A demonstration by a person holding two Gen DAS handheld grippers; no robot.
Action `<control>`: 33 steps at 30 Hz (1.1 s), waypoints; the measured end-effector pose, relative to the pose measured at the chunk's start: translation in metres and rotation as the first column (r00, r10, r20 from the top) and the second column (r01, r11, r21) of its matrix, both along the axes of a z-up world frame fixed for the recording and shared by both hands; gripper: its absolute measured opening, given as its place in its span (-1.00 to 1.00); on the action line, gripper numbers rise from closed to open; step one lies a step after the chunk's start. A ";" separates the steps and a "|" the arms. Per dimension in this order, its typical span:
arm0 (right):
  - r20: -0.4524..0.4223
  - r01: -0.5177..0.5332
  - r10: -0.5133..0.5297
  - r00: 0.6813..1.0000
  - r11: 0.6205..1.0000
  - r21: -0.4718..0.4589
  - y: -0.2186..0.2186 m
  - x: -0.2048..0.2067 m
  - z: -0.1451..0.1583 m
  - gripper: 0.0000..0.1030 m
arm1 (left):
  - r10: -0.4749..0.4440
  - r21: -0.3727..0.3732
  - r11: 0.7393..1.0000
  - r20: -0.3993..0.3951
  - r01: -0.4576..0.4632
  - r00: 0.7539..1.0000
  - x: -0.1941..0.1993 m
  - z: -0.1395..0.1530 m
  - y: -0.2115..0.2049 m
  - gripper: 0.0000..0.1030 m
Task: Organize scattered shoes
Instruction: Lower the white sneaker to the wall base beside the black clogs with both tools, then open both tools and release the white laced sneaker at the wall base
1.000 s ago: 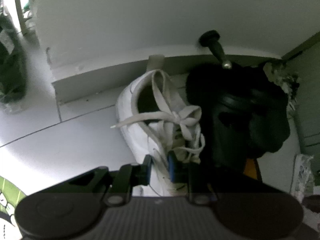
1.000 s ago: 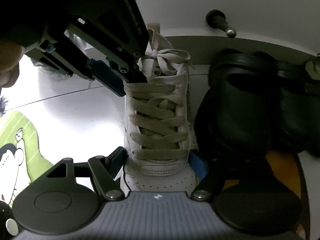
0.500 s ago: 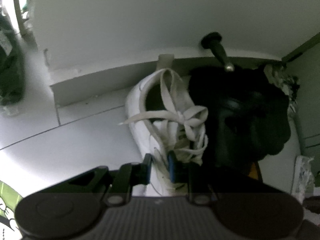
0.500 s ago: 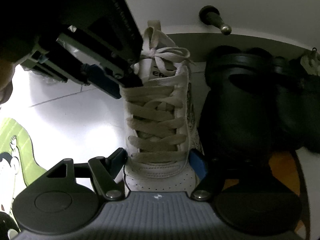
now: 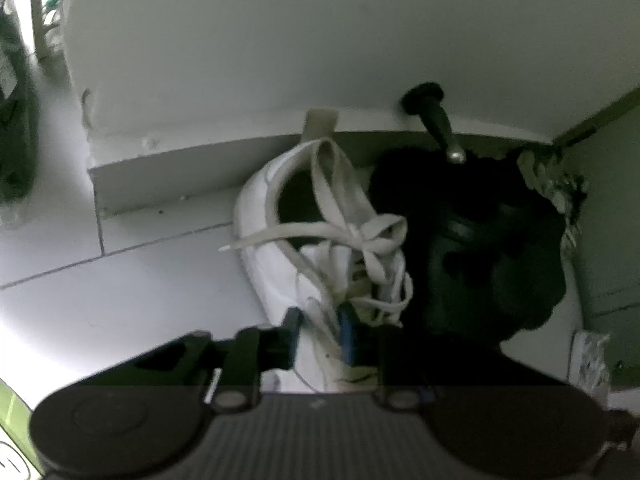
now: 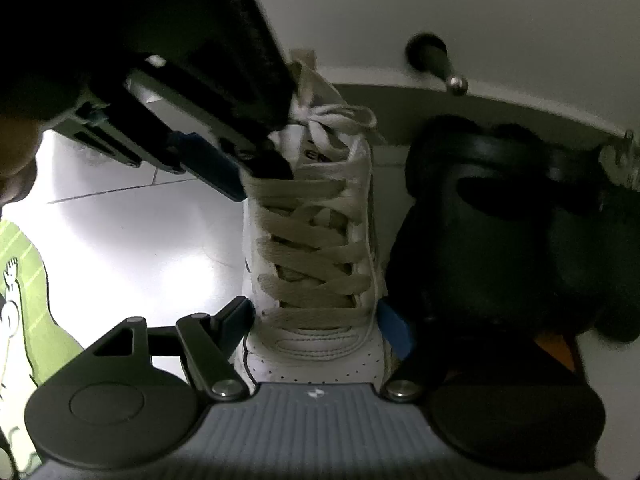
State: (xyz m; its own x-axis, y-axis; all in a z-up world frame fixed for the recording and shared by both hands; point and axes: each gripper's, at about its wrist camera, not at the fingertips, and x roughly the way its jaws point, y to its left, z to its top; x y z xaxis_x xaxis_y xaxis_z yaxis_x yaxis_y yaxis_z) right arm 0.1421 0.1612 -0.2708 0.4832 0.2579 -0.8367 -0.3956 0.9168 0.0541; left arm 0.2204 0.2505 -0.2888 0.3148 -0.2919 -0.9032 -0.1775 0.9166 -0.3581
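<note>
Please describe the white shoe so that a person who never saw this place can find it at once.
Look along the grey baseboard where the wall meets the tiled floor. A row of shoes stands there, under a black doorstop. The white sneaker is leftmost, the only pale, laced shoe beside dark clogs.

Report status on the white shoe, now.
Both tools on white shoe: left tool pinching its side, right tool clamping the toe. Black shoes alongside.

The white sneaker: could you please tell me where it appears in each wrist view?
Left wrist: white sneaker centre, heel towards the baseboard, black shoe at its right.
Right wrist: centre, seen from the toe, laces up the middle.
Shared landmark: the black doorstop on the wall above.
</note>
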 end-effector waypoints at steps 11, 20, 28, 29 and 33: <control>-0.135 0.078 -0.063 0.989 0.992 0.103 -0.069 -0.033 0.012 0.71 | 0.089 0.053 0.995 -0.099 -0.084 0.991 -0.005 0.023 -0.008 0.75; -0.115 0.136 -0.122 0.986 0.983 0.123 -0.167 -0.068 0.074 0.71 | 0.071 0.099 0.993 -0.062 -0.064 0.996 -0.034 0.077 -0.046 0.83; -0.123 0.320 -0.303 0.945 0.934 0.159 -0.247 -0.090 0.142 0.71 | 0.036 0.111 0.994 -0.086 -0.027 0.996 -0.074 0.136 -0.110 0.88; -0.119 0.336 -0.321 0.940 0.929 0.152 -0.252 -0.092 0.149 0.71 | 0.017 0.110 0.994 -0.106 -0.005 0.994 -0.074 0.138 -0.117 0.88; -0.075 0.431 -0.425 0.902 0.895 0.113 -0.284 -0.111 0.183 0.71 | -0.018 0.030 0.999 -0.134 0.022 0.991 -0.086 0.175 -0.155 0.95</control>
State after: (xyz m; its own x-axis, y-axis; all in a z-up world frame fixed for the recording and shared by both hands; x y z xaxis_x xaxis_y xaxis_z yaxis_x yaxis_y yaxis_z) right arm 0.0311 -0.1230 -0.0880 0.5309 0.1383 -0.8361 0.0393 0.9815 0.1873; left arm 0.1349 0.0952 -0.1142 0.1851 -0.2681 -0.9454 -0.2038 0.9307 -0.3039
